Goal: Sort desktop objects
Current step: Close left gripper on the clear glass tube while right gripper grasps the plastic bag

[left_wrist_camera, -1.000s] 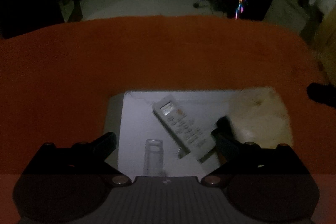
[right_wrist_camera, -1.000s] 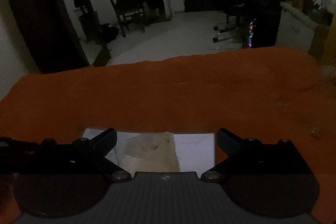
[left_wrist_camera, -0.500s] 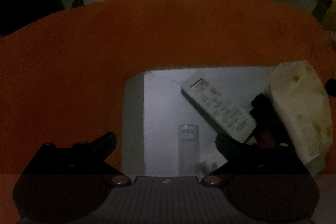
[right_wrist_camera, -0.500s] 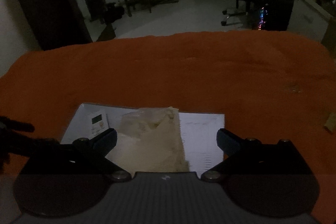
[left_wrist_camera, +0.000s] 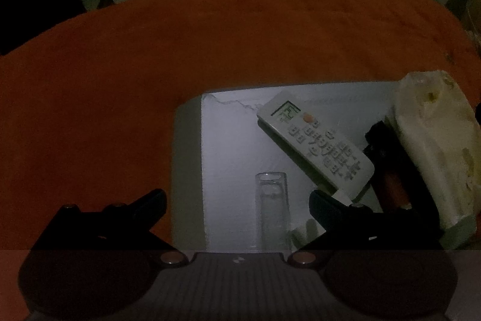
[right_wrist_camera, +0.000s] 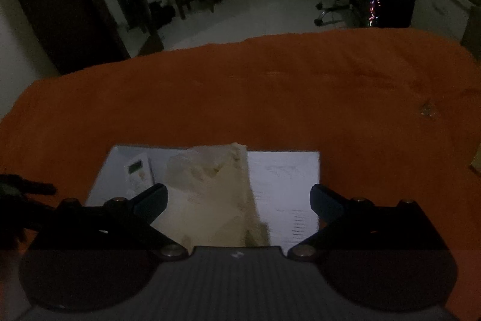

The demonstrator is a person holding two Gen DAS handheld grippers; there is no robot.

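1 remote [left_wrist_camera: 315, 143], 1 clear tube [left_wrist_camera: 272, 212]

Left wrist view: the left gripper's [left_wrist_camera: 237, 200] body is covering the near end of the tube [left_wrist_camera: 271, 209] and the near edge of the box [left_wrist_camera: 188, 170]. The remote's [left_wrist_camera: 315, 143] near corner is slipping behind the right finger [left_wrist_camera: 323, 203]; its key legends are too small to read. The right gripper, a dark shape beside the remote, is lying half under the packet [left_wrist_camera: 433, 146]. Right wrist view: the packet [right_wrist_camera: 210, 194] is blocking the box's [right_wrist_camera: 285, 185] middle and is blurred; the remote [right_wrist_camera: 138, 173] beside it is partly screened. The room beyond the cloth [right_wrist_camera: 240, 95] is too dim to resolve.
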